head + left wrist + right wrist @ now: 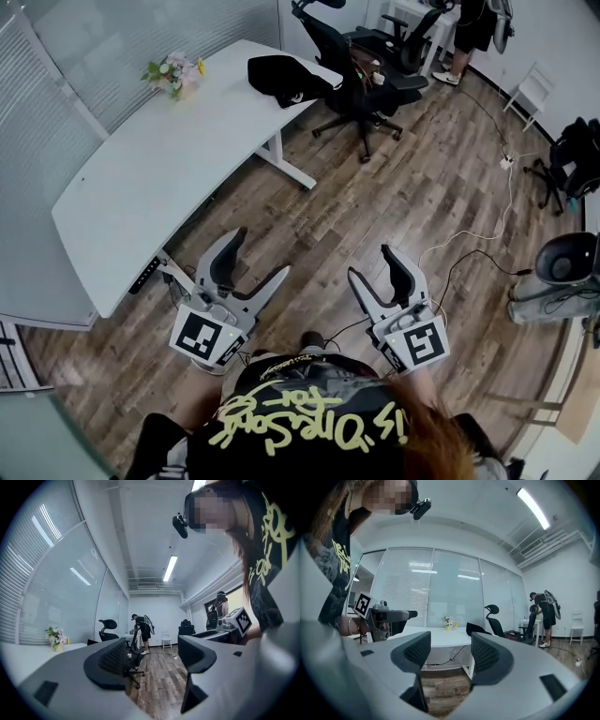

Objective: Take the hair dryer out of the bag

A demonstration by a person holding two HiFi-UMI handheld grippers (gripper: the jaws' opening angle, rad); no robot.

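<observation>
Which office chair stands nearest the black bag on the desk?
The chair with clutter on its seat, beside the desk end; the other chair stands farther back.

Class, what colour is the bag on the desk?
The bag is black; head view shows it best.

Two grippers point(258, 255) point(370, 262), one desk point(169, 159), one bag point(286, 80), one bouquet point(173, 73), two office chairs point(361, 70) point(417, 42)
</observation>
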